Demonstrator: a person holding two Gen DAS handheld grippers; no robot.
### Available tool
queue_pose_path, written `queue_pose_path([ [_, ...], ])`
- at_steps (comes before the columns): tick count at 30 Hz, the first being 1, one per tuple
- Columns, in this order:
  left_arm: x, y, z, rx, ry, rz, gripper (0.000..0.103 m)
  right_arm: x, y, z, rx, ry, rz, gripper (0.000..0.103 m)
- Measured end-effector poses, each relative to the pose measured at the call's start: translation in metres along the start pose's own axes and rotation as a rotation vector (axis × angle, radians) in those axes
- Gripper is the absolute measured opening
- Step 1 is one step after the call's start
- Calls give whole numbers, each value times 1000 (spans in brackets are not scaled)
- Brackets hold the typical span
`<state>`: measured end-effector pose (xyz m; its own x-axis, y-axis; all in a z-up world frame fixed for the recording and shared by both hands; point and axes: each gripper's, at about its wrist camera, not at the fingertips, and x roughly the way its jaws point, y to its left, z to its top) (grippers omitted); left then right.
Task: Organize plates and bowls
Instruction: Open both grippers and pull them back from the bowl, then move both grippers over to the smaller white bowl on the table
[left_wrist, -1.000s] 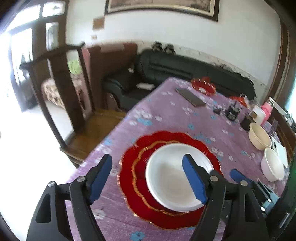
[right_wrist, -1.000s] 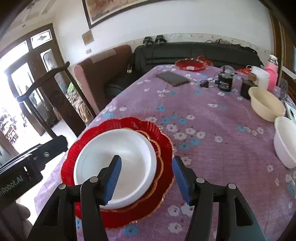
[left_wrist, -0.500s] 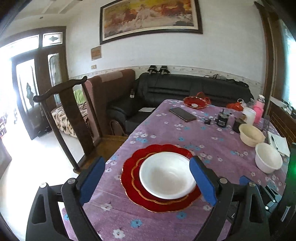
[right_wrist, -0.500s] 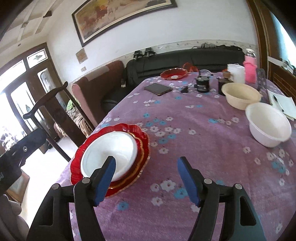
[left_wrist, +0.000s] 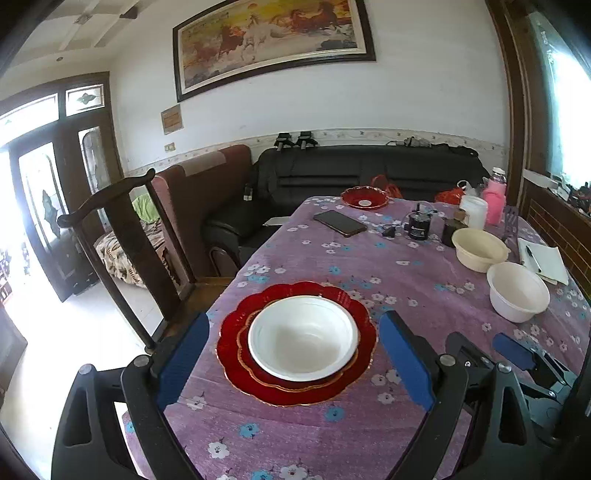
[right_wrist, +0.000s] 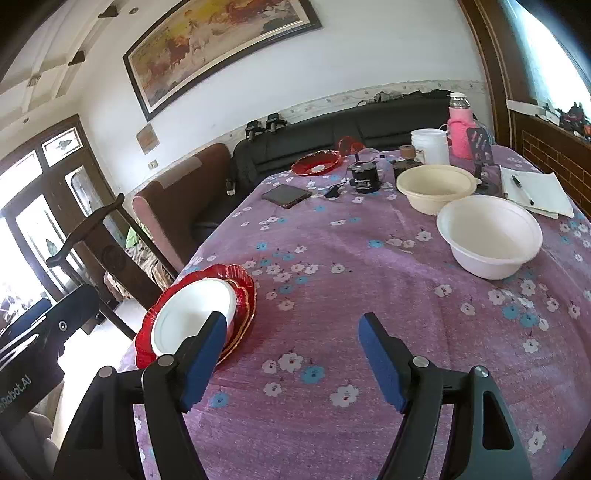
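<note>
Both grippers have pulled back and risen from the stack. Left gripper and right gripper stand wide open, holding nothing. White bowl sits nested on red plates at the near table edge; a second white bowl and cream bowl wait apart, likely next to be stacked.

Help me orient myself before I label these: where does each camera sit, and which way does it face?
Left wrist: on the left gripper, facing down the table at the white bowl on red plates; its open fingers and the right gripper show.
Right wrist: on the right gripper, facing further right toward the second white bowl; its open fingers show.
Shared: the stacked bowl, the cream bowl, the phone.
</note>
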<state>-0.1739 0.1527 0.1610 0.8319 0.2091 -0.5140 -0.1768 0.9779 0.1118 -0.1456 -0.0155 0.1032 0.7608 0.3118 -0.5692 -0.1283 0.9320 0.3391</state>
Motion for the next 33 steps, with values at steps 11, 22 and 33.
queue_pose_path([
  [11,-10,-21,1,38,-5,-59,93,-14,-19,2,9,-36,-15,78],
  [22,-1,-54,2,101,7,-76,93,-21,-68,10,60,-48,-72,79],
  [33,21,-92,6,156,42,-114,93,-32,-139,25,131,-66,-183,78],
])
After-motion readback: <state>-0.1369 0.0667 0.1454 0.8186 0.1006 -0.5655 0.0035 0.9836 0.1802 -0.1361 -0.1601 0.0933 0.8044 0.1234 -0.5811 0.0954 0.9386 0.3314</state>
